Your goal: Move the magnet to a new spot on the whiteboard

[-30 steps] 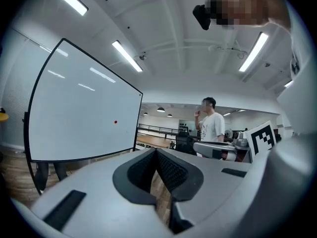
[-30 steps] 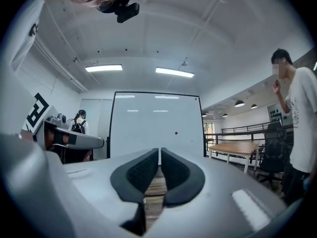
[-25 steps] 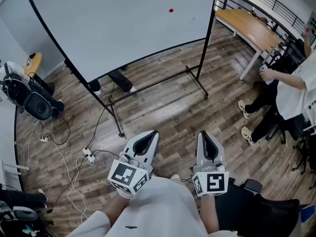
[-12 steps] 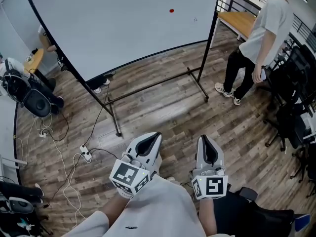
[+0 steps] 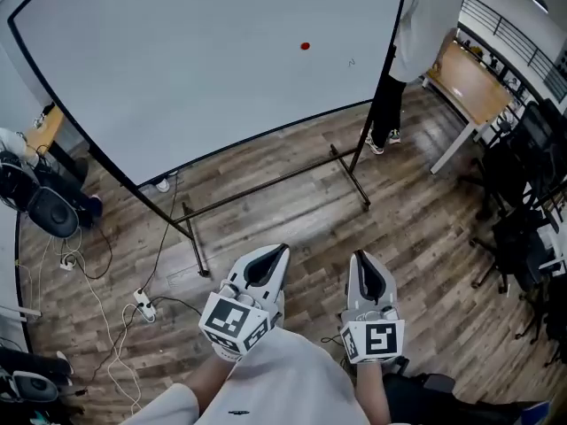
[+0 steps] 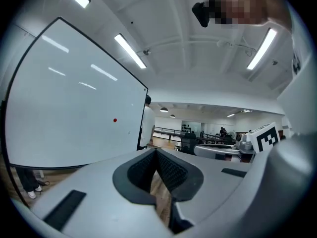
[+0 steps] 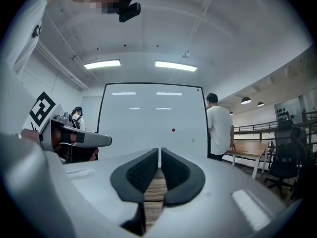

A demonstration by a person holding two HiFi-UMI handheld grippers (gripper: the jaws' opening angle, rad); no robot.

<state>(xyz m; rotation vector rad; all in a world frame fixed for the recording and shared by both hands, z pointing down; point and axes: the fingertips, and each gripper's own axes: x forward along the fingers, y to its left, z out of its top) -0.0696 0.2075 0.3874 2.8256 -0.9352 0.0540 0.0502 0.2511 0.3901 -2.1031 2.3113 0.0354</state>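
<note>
A small, round, red magnet [image 5: 305,46] sticks to the upper right part of a large whiteboard [image 5: 177,69] on a black stand, with plain white surface around it. The left gripper [image 5: 282,250] and right gripper [image 5: 360,256] are held low, well apart from the board. Each has its jaws pressed together, pinching nothing.

The small round magnet [image 5: 305,46] is bright red against the plain white face of the black-framed whiteboard [image 5: 177,69]. The left claw [image 5: 277,253] and right claw [image 5: 361,258] have pale grey-white shells and black dimpled pads [image 7: 141,172]. Each carries a cube of black-and-white square markers [image 5: 232,319]. The plank floor [image 5: 292,202] is streaked grey-brown wood grain. A standing person [image 5: 423,16] wears a white shirt and dark trousers.
</note>
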